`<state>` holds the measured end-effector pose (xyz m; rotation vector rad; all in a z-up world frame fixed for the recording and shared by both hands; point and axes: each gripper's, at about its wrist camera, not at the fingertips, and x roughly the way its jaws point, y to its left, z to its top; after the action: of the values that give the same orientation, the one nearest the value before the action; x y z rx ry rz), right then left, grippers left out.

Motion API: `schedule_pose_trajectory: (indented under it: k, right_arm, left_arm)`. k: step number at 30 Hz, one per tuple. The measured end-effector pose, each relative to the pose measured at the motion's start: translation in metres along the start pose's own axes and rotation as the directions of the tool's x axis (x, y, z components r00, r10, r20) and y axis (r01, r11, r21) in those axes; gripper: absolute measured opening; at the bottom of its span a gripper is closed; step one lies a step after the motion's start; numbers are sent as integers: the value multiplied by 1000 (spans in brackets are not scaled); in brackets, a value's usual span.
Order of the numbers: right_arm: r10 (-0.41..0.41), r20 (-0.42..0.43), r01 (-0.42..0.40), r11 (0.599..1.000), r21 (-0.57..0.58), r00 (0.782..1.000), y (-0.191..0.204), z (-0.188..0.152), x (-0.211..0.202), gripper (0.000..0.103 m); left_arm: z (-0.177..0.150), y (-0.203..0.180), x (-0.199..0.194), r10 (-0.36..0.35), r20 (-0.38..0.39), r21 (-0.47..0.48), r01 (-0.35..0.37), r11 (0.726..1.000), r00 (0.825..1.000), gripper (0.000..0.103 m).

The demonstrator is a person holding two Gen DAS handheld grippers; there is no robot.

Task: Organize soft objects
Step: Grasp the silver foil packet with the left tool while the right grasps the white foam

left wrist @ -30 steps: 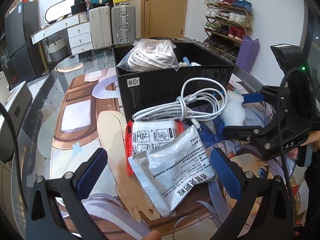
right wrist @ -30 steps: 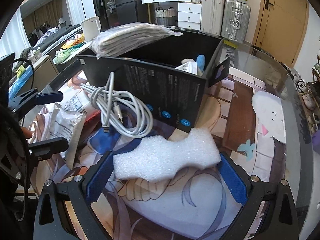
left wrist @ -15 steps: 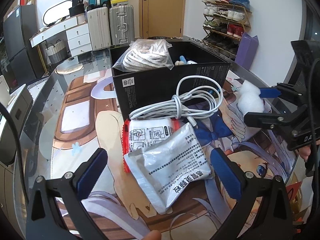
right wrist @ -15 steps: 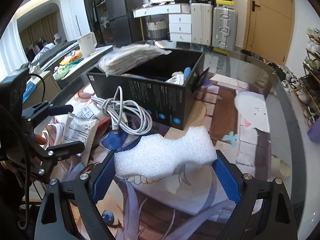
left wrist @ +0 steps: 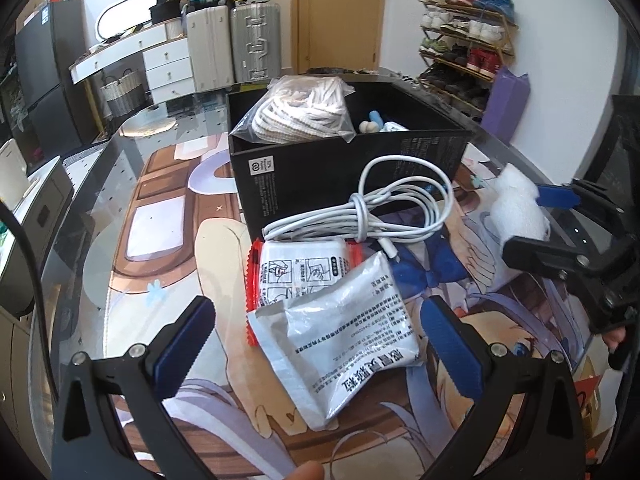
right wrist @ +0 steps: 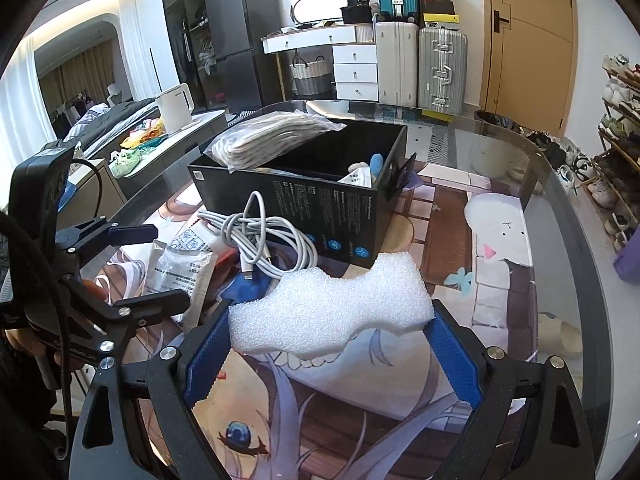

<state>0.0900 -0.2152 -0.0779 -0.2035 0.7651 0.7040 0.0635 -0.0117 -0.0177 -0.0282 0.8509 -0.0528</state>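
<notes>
Two tongs in view. Right tongs [right wrist: 330, 344] clamped on white foam piece [right wrist: 332, 312], blue pads pressing both its ends; foam held above the worktop [right wrist: 560, 208], near side of the black box [right wrist: 304, 196], just short of its front wall. In the left wrist view the foam [left wrist: 518, 208] sits right of the box [left wrist: 344, 168].

Left tongs [left wrist: 316, 344] spread apart, holding nothing, pads either side of the silver pouch [left wrist: 352, 336] that lies flat on the printed mat [left wrist: 168, 240]. Pouch overlaps a red-edged packet [left wrist: 296, 268]. White cable bundle [left wrist: 372, 212] rests on the packet's far edge and leans against the box front.

Box contents: clear bag of white cord [left wrist: 304, 112] piled on the left rim, blue-and-white small items [left wrist: 376, 122] lower inside; can't tell what those are.
</notes>
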Motion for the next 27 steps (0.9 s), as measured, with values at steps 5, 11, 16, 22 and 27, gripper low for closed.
schedule_pose_trajectory:
  k: [5,11,16,22,27]
  right_arm:
    - [0,15,0,1000,1,1000,4,0,-2,93]
    - [33,31,-33,999,15,999,4,2,-4,93]
    - [43,45,-44,999,12,998,6,5,-9,93]
    - [38,50,-38,999,9,998,7,5,-13,93]
    - [35,51,-35,999,10,998,5,4,-14,93]
  left_arm:
    - [1,-2,10,20,-19,-32,-21,999,1000,103]
    - [-3,-6,15,53,-58,-10,-53,999,997,103]
    - [-6,-2,12,70,-81,1,-70,998,994,103]
    - [-9,0,13,76,-108,21,-74,997,991,103]
    - [-9,-1,13,49,-121,33,-46,998,991,99]
